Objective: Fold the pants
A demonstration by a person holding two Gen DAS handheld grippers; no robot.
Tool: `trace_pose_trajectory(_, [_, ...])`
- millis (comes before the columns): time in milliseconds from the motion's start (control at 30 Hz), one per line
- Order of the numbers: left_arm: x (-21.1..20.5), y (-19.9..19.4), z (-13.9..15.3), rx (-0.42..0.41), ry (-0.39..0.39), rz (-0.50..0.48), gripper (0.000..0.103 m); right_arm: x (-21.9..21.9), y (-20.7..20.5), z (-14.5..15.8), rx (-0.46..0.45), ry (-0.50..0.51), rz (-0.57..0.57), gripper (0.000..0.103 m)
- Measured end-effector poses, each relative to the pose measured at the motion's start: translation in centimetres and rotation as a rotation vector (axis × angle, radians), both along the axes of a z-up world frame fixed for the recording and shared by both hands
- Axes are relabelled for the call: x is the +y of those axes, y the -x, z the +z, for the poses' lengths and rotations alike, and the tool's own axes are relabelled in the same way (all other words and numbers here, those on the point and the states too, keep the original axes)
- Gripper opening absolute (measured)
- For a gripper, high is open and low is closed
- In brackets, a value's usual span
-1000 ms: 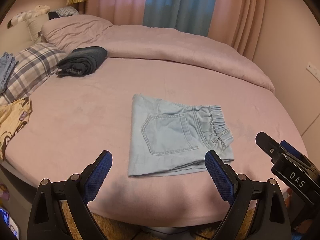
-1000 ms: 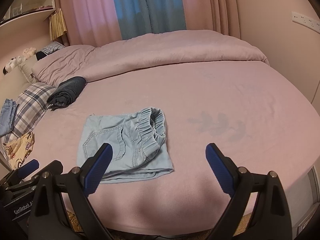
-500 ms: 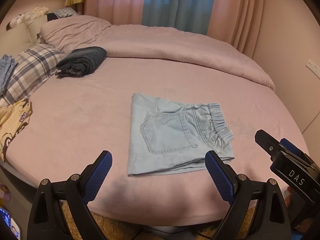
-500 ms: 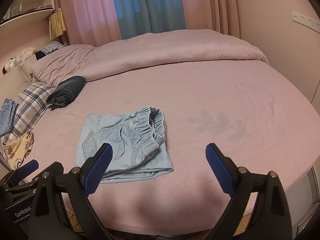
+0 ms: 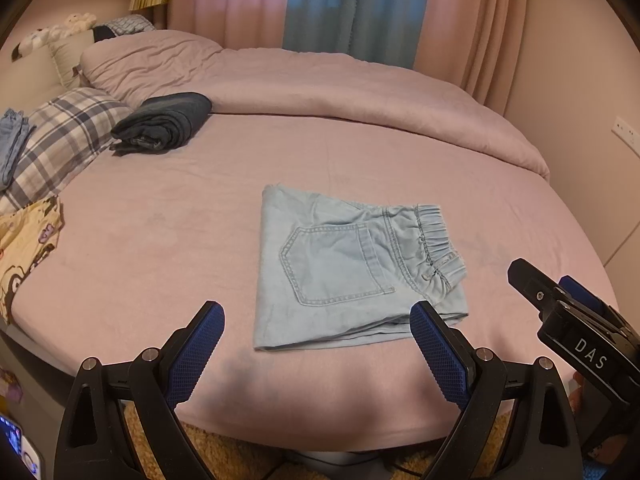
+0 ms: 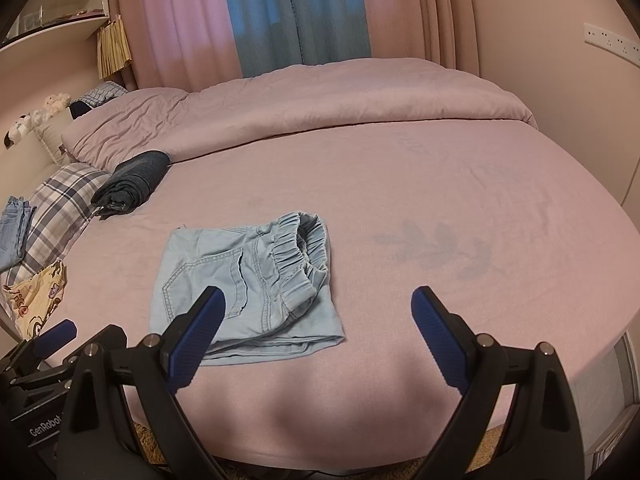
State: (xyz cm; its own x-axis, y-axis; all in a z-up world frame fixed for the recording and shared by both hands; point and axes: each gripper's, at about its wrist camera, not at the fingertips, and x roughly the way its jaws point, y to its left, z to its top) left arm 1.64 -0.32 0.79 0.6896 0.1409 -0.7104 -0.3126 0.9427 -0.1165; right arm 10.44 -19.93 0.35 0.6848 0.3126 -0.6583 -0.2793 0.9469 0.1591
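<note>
Left hand-held gripper (image 5: pixel 316 322): spread wide with nothing between its blue pads (image 5: pixel 196 346), held above the near edge of the bed, clear of the cloth.
Right hand-held gripper (image 6: pixel 316 308): likewise released and empty, hovering over the near edge just to the right of the other; its black body showed at the right rim of the left wrist view.
Pants (image 5: pixel 352 268): light blue denim, folded into a compact rectangle and lying flat on the pink sheet near the front of the bed (image 5: pixel 160 240). A back pocket faced up, and the gathered elastic waistband (image 6: pixel 300 256) sat on top toward the right side.
Pants and grippers: apart, neither gripper touching the fabric; in each wrist view one pad overlapped the bundle's near edge by line of sight only.
Dark garment (image 5: pixel 164 124): rolled or folded, resting further back on the left, beside the plaid pillow (image 5: pixel 64 136).
Duvet (image 5: pixel 340 92): pink, bunched along the far side of the bed.
Yellow printed cloth (image 5: pixel 24 244): at the left edge of the bed.
Curtains (image 6: pixel 280 16): pink and blue, hanging behind the bed.
</note>
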Motion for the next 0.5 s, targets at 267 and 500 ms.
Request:
trace_pose_trajectory(267, [0.01, -0.04, -0.03, 0.0, -0.003, -0.004, 0.094, 0.1, 0.08, 0.03, 0.0, 0.0, -0.001, 0.095])
trace_pose_trajectory(500, [0.1, -0.13, 0.0, 0.0, -0.005, -0.009, 0.094, -0.07, 0.05, -0.37, 0.002, 0.008, 0.002, 0.095])
